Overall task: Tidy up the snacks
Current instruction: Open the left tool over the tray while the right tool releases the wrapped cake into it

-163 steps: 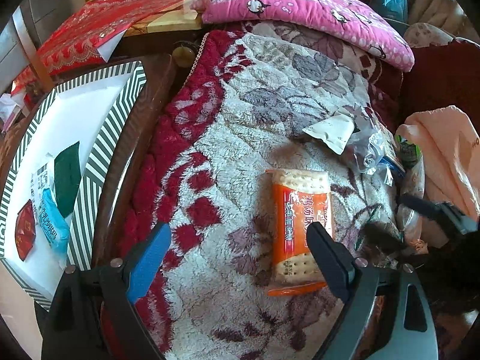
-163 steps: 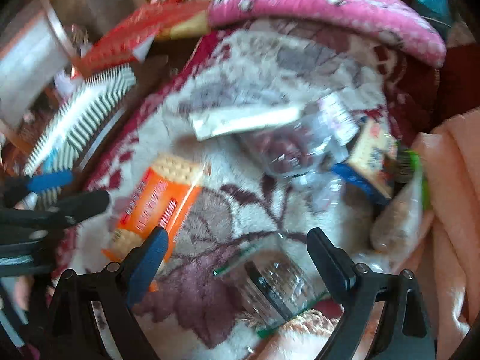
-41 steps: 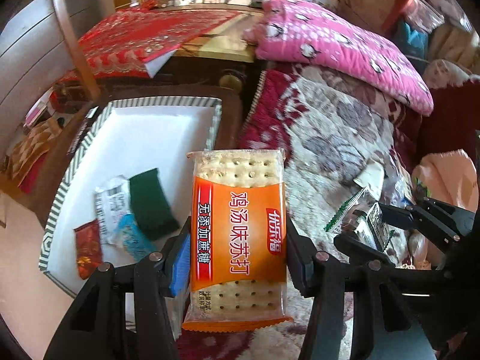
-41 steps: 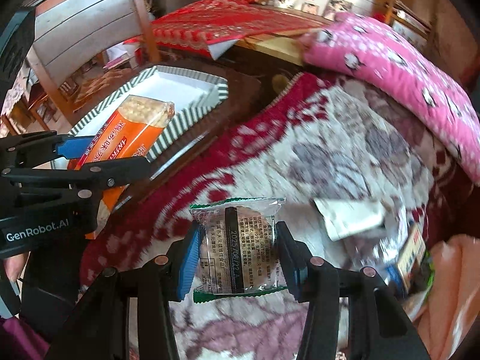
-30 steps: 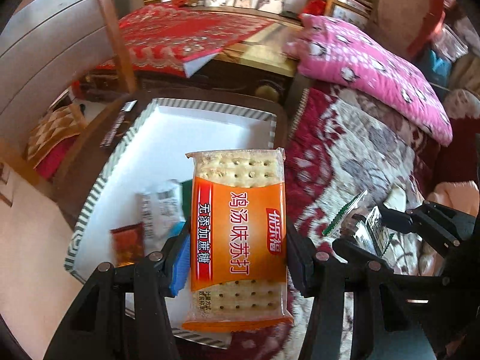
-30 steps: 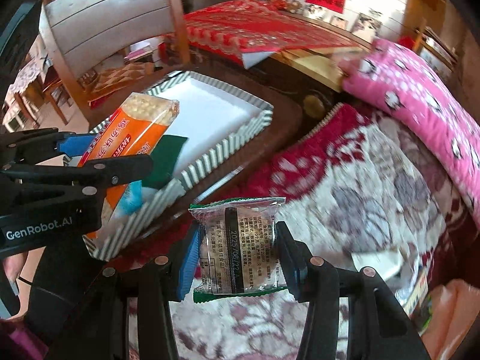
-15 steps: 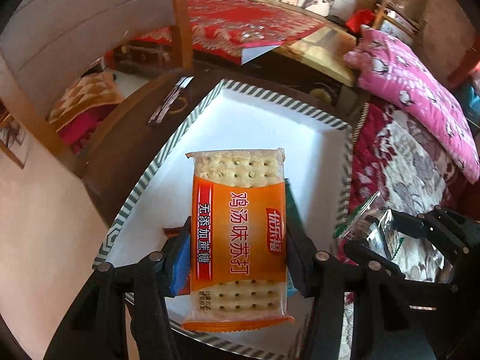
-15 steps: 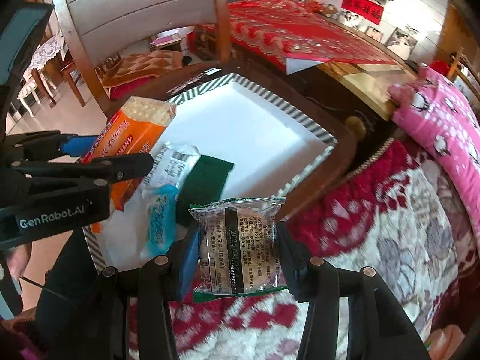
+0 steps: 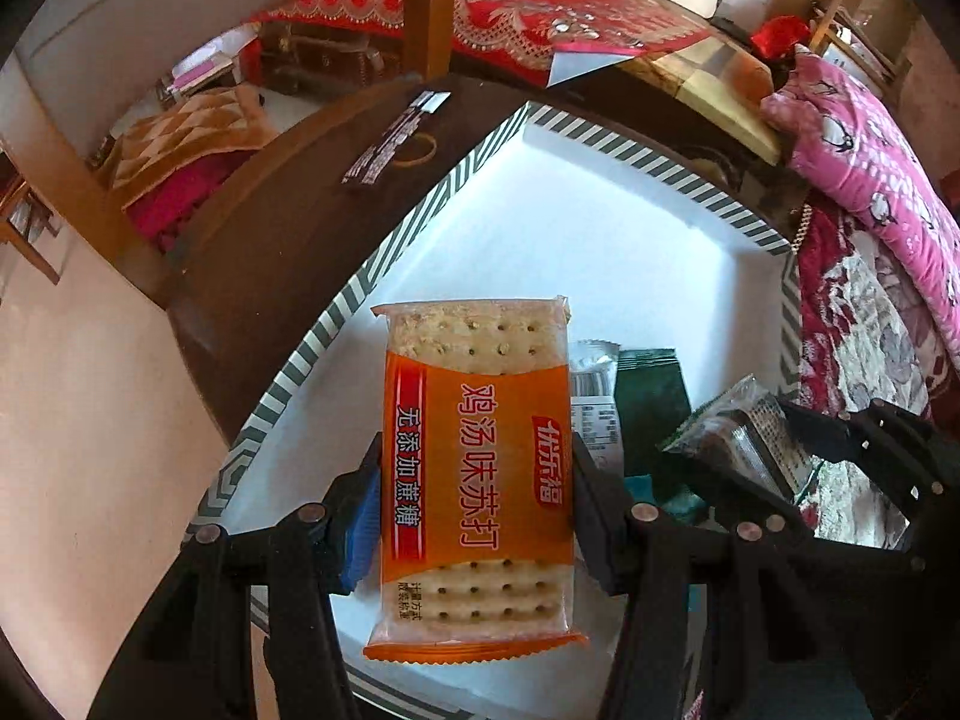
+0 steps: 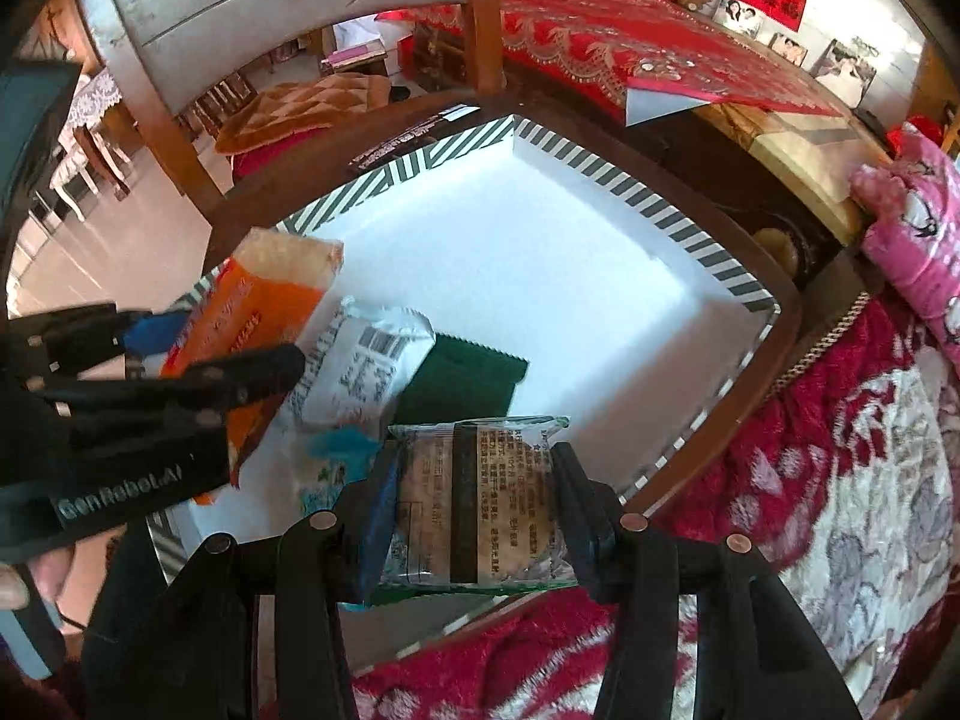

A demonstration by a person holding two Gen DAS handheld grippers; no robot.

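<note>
Cracker pack (image 9: 477,468) gripped over striped tray (image 9: 648,162)

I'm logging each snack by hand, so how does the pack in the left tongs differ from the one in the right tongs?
The orange cracker pack in the left tongs is long, opaque orange in the middle, with square crackers showing. The clear cookie pack in the right tongs is shorter, see-through, green-edged, holding a round biscuit. Both are clamped by their sides above the striped tray.
</note>
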